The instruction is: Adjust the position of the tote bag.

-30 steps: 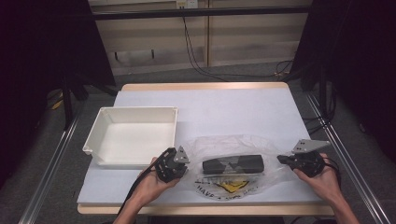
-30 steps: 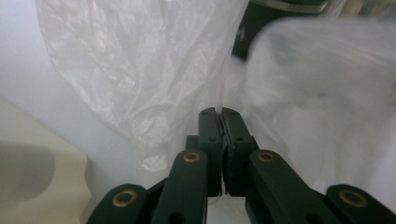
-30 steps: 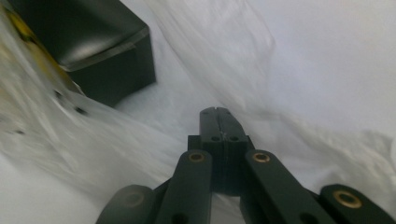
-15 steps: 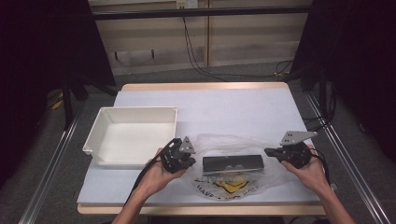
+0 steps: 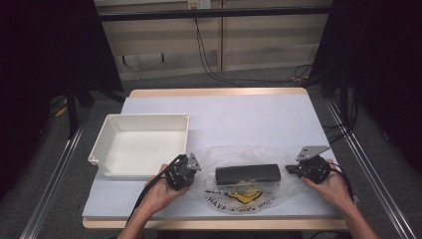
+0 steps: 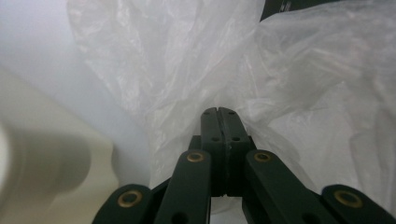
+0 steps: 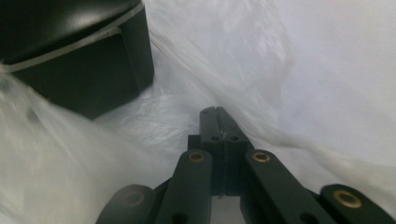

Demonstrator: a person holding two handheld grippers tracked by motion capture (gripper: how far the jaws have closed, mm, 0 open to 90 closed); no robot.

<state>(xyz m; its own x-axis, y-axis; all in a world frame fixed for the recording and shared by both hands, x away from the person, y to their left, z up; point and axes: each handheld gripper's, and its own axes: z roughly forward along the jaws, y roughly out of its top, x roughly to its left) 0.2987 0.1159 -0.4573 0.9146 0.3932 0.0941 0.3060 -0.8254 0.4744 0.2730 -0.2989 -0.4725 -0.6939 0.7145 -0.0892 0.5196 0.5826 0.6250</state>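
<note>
A long black box (image 5: 247,174) lies on a crumpled clear plastic bag (image 5: 226,155) with yellow print near the table's front edge. My left gripper (image 5: 199,173) is at the bag's left edge and its jaws have just closed the last bit. In the left gripper view its shut tips (image 6: 218,112) press into the bag film (image 6: 187,60), with no film visible between them. My right gripper (image 5: 289,169) is at the bag's right edge. In the right gripper view its shut tips (image 7: 215,111) rest on the film (image 7: 224,46), a little short of the box's end (image 7: 70,51).
An empty white bin (image 5: 144,117) stands left of the bag, close behind my left hand; its blurred rim (image 6: 42,163) is beside the left jaws. The white table top (image 5: 239,114) stretches bare behind the bag. Metal rails run along both table sides.
My left gripper swung up toward the bag's left edge, then settled lower. My right gripper moved left onto the bag's right edge. The box and bin stayed put.
</note>
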